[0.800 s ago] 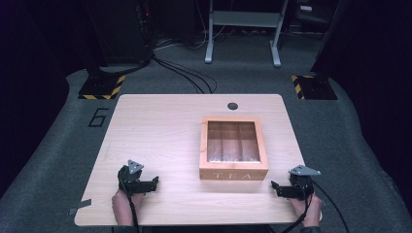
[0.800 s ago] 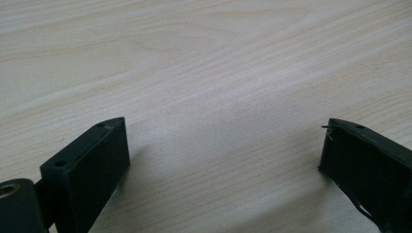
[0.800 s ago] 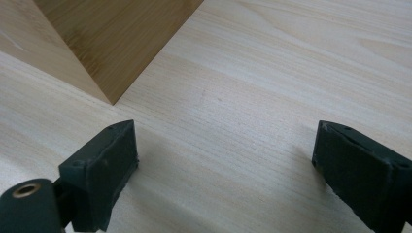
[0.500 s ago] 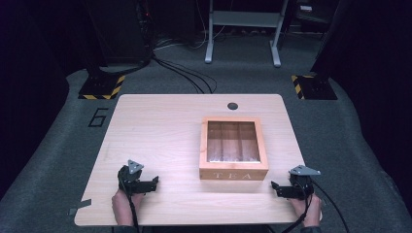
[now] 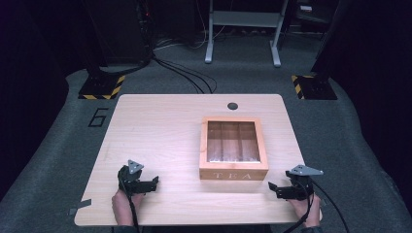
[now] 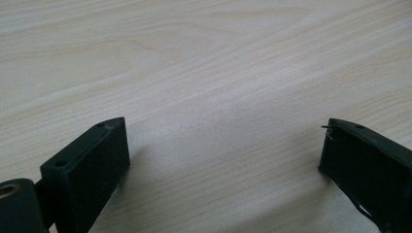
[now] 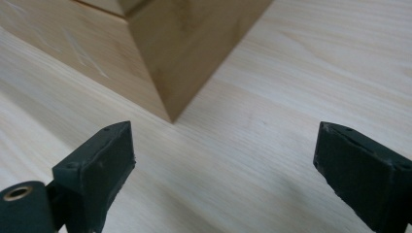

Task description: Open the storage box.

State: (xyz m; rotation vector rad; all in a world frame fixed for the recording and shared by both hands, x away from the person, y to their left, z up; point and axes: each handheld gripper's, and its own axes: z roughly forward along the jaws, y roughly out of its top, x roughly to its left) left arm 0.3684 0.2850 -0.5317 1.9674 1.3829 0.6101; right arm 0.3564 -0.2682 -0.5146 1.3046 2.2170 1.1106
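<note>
Tea box [image 5: 233, 148]: a wooden box with a clear window in its lid and TEA lettered on the near face; it stands right of the middle of the table [image 5: 160, 131], square to the near edge.
Lid: down and flush on the box; through the window three long compartments can be made out, their contents too dim to tell.
Left gripper [image 5: 151, 183]: at the near left of the table, well apart from the box, held low over bare wood. In the left gripper view its jaws stand wide with nothing but tabletop between them.
Right gripper [image 5: 274, 188]: at the near right, near the box's near right corner but not touching it. In the right gripper view that corner [image 7: 171, 116] sits just beyond the gap between the jaws, which are spread wide and hold nothing.
Hands: both come in from the near edge, each wrapped around its gripper's handle.
Other things: a small dark round cap [image 5: 232, 105] sits in the table at the far edge, apart from the box.
Done: nothing that can be seen; the box is shut and neither tool has hold of it.
Left: as I judge it, all of the work, beginning with bringing a gripper to the box, most likely the right one since it is nearer, and then lifting the lid or moving the box.
</note>
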